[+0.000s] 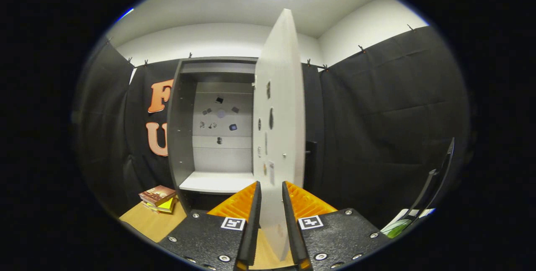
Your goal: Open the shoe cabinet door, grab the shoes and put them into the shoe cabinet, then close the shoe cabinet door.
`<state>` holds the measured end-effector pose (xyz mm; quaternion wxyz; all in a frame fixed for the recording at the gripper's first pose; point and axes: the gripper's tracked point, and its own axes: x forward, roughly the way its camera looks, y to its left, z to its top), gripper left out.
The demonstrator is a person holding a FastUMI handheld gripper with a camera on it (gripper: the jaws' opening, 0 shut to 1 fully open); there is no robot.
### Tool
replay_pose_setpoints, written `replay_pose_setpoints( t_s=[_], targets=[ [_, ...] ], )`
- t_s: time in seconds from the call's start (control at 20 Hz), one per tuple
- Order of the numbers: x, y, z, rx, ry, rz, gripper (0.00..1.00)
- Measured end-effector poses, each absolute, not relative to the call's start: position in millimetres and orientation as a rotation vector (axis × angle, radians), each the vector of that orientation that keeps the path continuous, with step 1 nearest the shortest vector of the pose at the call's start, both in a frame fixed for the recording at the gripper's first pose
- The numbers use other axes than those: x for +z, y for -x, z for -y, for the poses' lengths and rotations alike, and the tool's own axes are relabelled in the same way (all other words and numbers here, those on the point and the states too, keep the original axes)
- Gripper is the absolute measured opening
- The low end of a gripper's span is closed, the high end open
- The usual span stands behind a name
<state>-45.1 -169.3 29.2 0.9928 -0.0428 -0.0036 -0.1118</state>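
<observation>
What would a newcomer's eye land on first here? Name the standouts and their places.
The white cabinet door stands swung open, edge-on, its lower edge between the fingers of the gripper, which look closed on it. Beyond the fingers, the open shoe cabinet shows a pale shelf. A stack of books lies on the wooden surface beside it.
</observation>
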Motion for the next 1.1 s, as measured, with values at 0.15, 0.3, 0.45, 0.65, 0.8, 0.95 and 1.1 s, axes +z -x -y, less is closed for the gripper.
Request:
replay_pose_setpoints(
  t_s=[0.15,0.3,0.45,0.65,0.8,0.95,1.1],
  targets=[
    [30,39,127,-0.163,0.089,0.013,0.45],
    [25,37,92,-0.116,0.079,0.016,0.71],
    [13,30,62,-0.083,0.072,-0.005,0.8],
    [-14,19,32,-0.07,0.054,-0.046,0.84],
    [-55,8,15,-0.039,0.044,-0.124,0.84],
    [-115,-6,12,-0.014,0.019,-0.238,0.84],
    [-184,-22,11,0.014,-0.012,-0.362,0.85]
  ],
)
